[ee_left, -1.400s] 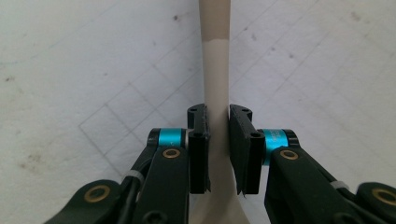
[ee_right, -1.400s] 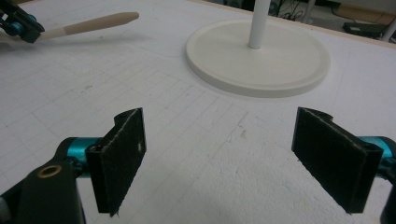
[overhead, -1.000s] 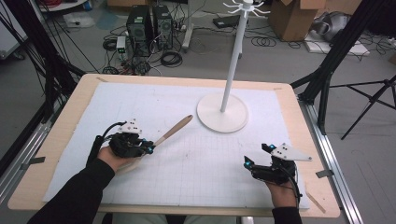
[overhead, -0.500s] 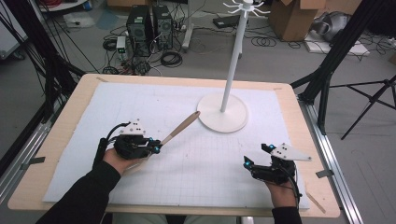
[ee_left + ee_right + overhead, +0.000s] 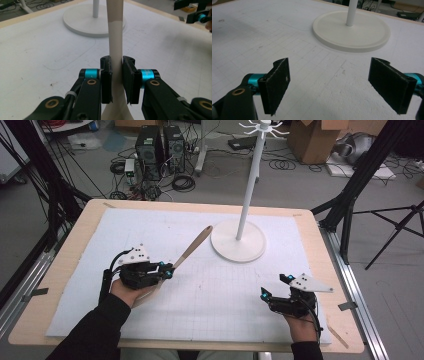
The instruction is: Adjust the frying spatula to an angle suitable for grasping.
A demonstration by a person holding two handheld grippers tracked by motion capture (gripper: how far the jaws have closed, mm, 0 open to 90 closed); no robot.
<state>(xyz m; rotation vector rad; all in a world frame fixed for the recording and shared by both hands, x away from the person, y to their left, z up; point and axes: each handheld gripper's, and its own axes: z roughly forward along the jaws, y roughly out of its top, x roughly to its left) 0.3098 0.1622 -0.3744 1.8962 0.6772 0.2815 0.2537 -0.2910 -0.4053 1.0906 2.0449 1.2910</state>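
White stand sits far-centre on the table. Left gripper pinches the wooden spoon near its bowl end, handle raised toward the stand. Right gripper rests, jaws spread, empty. Advice: keep pinch firm, steer handle tip slowly toward a hook.

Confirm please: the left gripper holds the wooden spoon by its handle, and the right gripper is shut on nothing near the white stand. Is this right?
Not quite. The right gripper is open, not shut: the right gripper view shows its two black pads wide apart with bare table between them. The rest holds: the left gripper clamps the wooden spoon by its handle, near the white stand.
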